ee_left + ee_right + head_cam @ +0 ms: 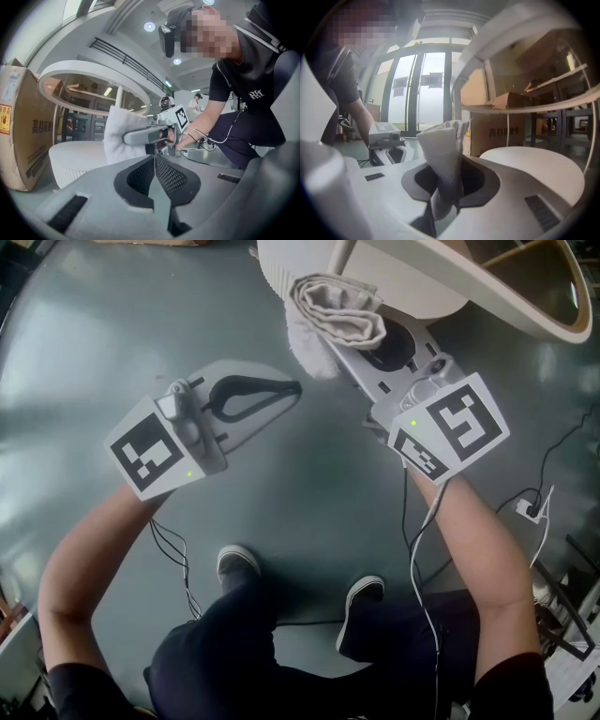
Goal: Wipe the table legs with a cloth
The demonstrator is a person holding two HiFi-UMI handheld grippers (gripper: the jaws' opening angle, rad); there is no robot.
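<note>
Head view: the right gripper (pixel 328 345) pinches the folded cloth (pixel 339 310) at the far side, over the round table base (pixel 274 268); the left gripper (pixel 296 387) has its jaws pressed together on nothing

Left gripper view: the cloth is near the thin table leg (pixel 119 96)

Right gripper view: the cloth stands clamped between the jaws

Wiping seems only starting; the leg is probably still to do

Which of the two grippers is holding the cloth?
The right gripper: its jaws pinch the white cloth. The left gripper is shut and empty.
</note>
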